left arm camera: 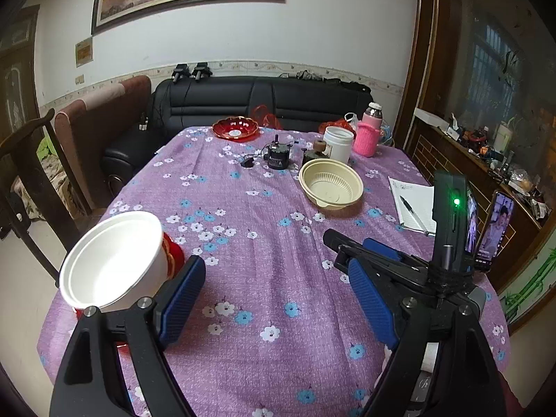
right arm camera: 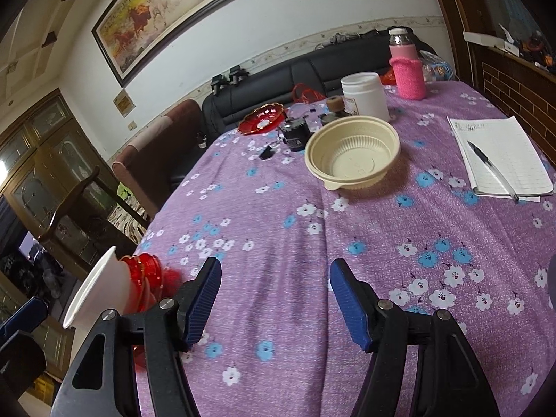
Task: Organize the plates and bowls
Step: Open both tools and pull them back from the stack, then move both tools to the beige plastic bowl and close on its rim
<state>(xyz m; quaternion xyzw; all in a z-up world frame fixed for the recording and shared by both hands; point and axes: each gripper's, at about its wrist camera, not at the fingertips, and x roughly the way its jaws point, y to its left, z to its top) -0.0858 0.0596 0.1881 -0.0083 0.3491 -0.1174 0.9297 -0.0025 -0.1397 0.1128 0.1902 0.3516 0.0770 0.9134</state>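
A white bowl (left arm camera: 111,260) sits on a red plate (left arm camera: 173,248) at the table's near left corner; both show in the right wrist view, bowl (right arm camera: 100,285) and plate (right arm camera: 146,278). A beige plastic bowl (left arm camera: 330,184) stands mid-table right, also in the right wrist view (right arm camera: 352,151). A second red plate (left arm camera: 236,128) lies at the far edge (right arm camera: 262,118). My left gripper (left arm camera: 278,299) is open and empty, just right of the white bowl. My right gripper (right arm camera: 274,299) is open and empty above the cloth; it shows in the left wrist view (left arm camera: 361,243).
The table has a purple flowered cloth (left arm camera: 260,229). A white jar (left arm camera: 337,143), a pink-sleeved bottle (left arm camera: 368,132), a black device (left arm camera: 277,156), and a notebook with pen (right arm camera: 500,156) stand at the far and right side. A phone (left arm camera: 495,229) leans at right. A sofa (left arm camera: 260,100) lies behind.
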